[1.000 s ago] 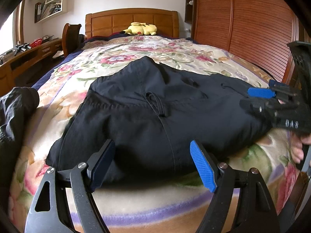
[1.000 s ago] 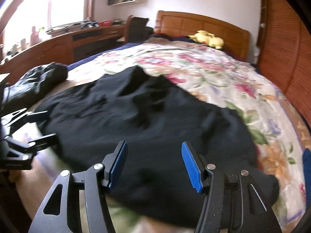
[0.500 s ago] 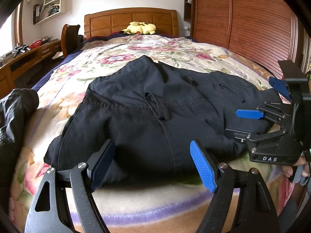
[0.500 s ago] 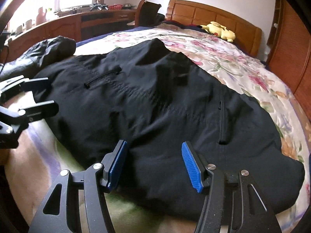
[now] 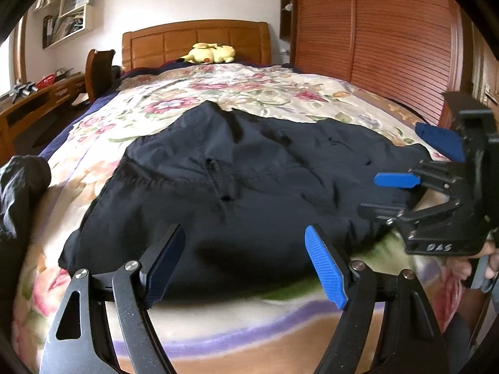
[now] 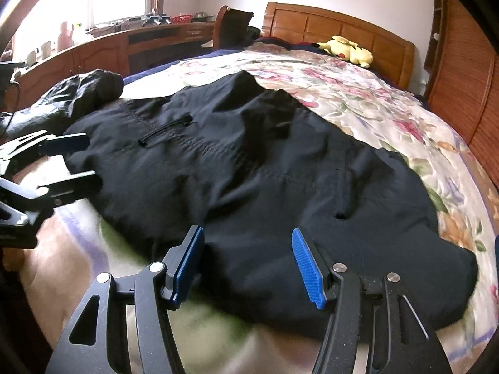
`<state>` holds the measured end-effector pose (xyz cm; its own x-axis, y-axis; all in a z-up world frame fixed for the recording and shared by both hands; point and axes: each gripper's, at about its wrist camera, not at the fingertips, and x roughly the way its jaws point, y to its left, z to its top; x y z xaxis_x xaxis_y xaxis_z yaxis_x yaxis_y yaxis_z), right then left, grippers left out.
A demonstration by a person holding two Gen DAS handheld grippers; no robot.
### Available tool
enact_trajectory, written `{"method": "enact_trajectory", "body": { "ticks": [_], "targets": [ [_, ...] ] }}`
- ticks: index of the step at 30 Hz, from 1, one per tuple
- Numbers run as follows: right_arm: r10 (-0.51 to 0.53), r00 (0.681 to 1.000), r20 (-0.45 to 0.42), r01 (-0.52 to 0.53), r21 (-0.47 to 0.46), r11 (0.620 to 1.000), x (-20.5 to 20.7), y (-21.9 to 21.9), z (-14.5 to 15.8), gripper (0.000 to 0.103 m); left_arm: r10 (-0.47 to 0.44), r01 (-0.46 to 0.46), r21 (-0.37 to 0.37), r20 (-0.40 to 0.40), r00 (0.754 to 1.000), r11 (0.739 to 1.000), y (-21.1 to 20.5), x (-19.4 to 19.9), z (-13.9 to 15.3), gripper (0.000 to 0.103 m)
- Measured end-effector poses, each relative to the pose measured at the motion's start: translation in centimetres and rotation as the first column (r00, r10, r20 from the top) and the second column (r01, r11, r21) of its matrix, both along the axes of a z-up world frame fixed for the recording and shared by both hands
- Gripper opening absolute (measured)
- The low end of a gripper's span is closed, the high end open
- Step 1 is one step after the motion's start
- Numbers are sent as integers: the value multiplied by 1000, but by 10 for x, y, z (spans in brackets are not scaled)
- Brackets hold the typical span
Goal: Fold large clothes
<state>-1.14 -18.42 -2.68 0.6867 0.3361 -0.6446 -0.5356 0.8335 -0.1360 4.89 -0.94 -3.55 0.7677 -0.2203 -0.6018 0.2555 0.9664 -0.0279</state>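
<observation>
A large black garment (image 5: pixel 249 180) lies spread flat on the floral bedspread (image 5: pixel 249 93), with a zip pocket and a seam across it. My left gripper (image 5: pixel 246 265) is open, its fingers hovering just over the garment's near hem on the left side. My right gripper (image 6: pixel 248 268) is also open and hangs over the near hem of the same garment (image 6: pixel 265 171) further right. Each gripper shows in the other's view: the right gripper (image 5: pixel 388 194) by the garment's right edge, the left gripper (image 6: pixel 68 162) by its left edge. Neither pinches any cloth.
A second dark garment (image 6: pixel 78 93) is bunched at the bed's left edge. A yellow plush toy (image 5: pixel 209 53) lies by the wooden headboard (image 5: pixel 193 37). A slatted wardrobe (image 5: pixel 389 46) stands to the right, a desk (image 6: pixel 109 53) and chair (image 6: pixel 234 25) to the left. A person's hand (image 5: pixel 467 265) holds the right gripper.
The right gripper has swung round and sunk towards the garment's near hem; its view was blurred and is now steady. The left gripper has kept still. Both stayed open.
</observation>
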Motion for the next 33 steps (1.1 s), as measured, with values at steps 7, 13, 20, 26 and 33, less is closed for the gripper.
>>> {"method": "enact_trajectory", "body": {
  "ticks": [7,13,20,26,33],
  "targets": [
    [-129,989,68,130,-14,991,-17,-55,18,61,-41,41,-6,3,999,999,-16,1,2,80],
    [-297,954,46,294,61,954,-7,-116,29,65,-66,66,3,-10,998,998,-28,4,1,80],
    [-355,935,10,355,41,934,7,-134,19,73,-63,66,74,-44,997,995,-41,9,-10,80],
    [-382,924,-29,383,57,922,24,-139,11,85,-69,73,63,-54,996,995,-41,9,-13,80],
    [-372,924,-91,381,120,917,40,-153,-7,89,-70,74,61,-66,995,995,-42,12,-15,80]
  ]
}}
